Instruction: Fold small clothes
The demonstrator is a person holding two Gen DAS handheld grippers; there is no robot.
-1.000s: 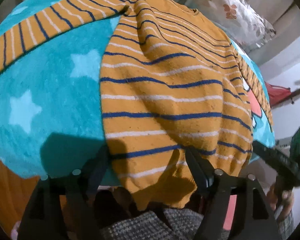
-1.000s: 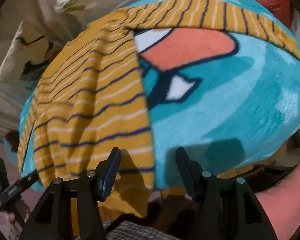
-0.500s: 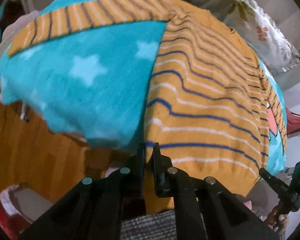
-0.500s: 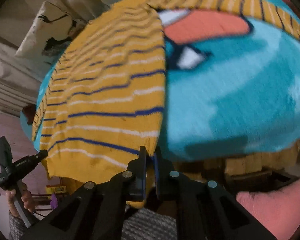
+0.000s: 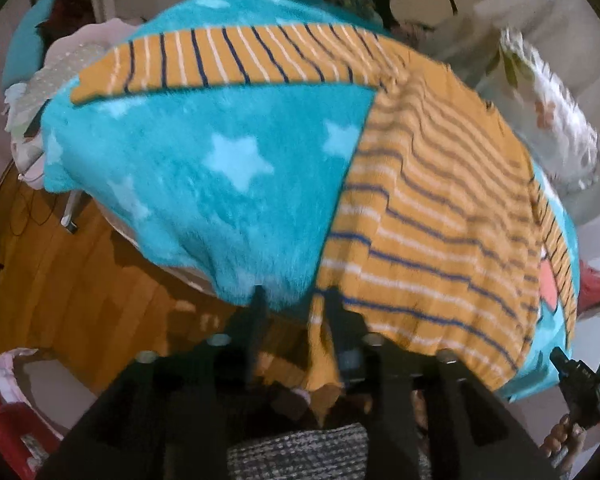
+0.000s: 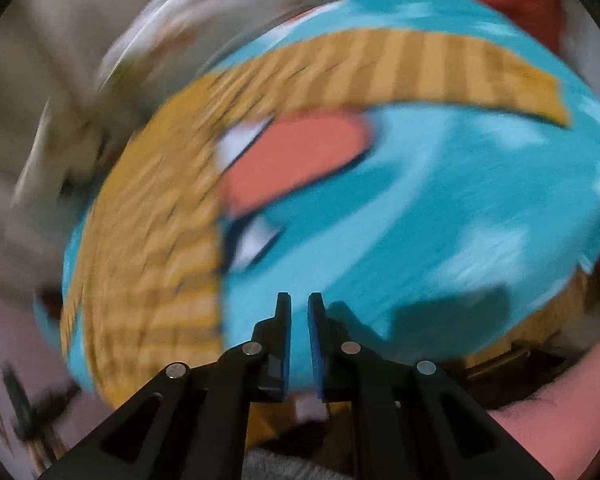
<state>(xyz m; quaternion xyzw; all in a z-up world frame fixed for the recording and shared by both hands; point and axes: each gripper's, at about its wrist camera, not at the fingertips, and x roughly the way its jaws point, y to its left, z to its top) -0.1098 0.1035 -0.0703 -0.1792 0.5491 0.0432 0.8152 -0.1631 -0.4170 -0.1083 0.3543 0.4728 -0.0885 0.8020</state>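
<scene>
A teal star-print blanket [image 5: 204, 184] covers the bed above a wooden floor [image 5: 60, 280], with floral pillows [image 5: 548, 128] beyond. The right view is badly blurred; there the right hand-held gripper [image 6: 299, 308] is nearly closed on nothing. The striped orange sweater [image 5: 440, 220] lies flat ahead of the left hand-held gripper [image 5: 296, 304], sleeves spread sideways, hem nearest; its jaws, just opening, stand narrowly apart beside the hem corner.

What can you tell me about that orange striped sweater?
The orange sweater looks like a soft knit with thin navy and white stripes. It lies spread flat on a fluffy turquoise blanket, one sleeve stretched straight out sideways. Its hem hangs over the blanket's near edge. The left gripper hovers by its bottom corner, jaws apart.
</scene>
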